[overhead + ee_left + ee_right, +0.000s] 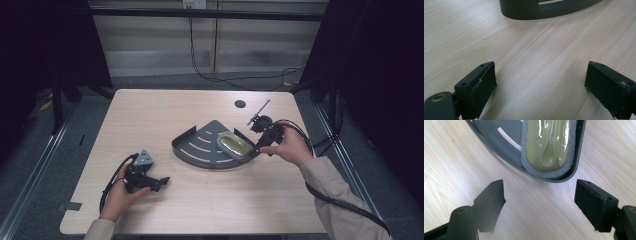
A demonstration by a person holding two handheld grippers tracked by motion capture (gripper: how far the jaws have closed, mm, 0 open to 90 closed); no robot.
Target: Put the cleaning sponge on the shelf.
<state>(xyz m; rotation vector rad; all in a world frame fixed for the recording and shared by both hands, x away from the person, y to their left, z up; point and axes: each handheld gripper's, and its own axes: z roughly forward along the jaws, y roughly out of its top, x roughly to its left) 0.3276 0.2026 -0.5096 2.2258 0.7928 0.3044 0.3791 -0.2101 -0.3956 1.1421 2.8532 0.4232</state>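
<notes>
Pale wood table (pixel 165 112) w/ dark surroundings, cables trailing along back wall. Sitting near table centre: dark grey fan-shaped rack (pixel 200 145) w/ slots, and lying in its right end, against the curved wall, a yellow-green sponge (pixel 235 144) w/ grey edging, apparently wrapped in shiny film. Sponge resting flat inside rack, nothing gripping it.

Hovering just beside rack's right end: right gripper (pixel 260 142), jaws spread wide, nothing between them. Seen from right gripper view, sponge (pixel 549 145) and rack rim (pixel 564 178) lying just ahead of the jaws, bare table between pads (pixel 491 200). Looking like either sponge just set down or about to be picked up — can't tell which; judging by sponge seated snugly in rack, placing prob. done, right hand likely backing off or lining up.

Resting low over table near front-left, well apart from rack: left gripper (pixel 162 181), also released, jaws wide, nothing held. Left gripper view showing rack wall (pixel 544 11) farther ahead, bare wood between pads (pixel 484 86).

Remaining, if anything: moving rack or sponge — not clear from this.
</notes>
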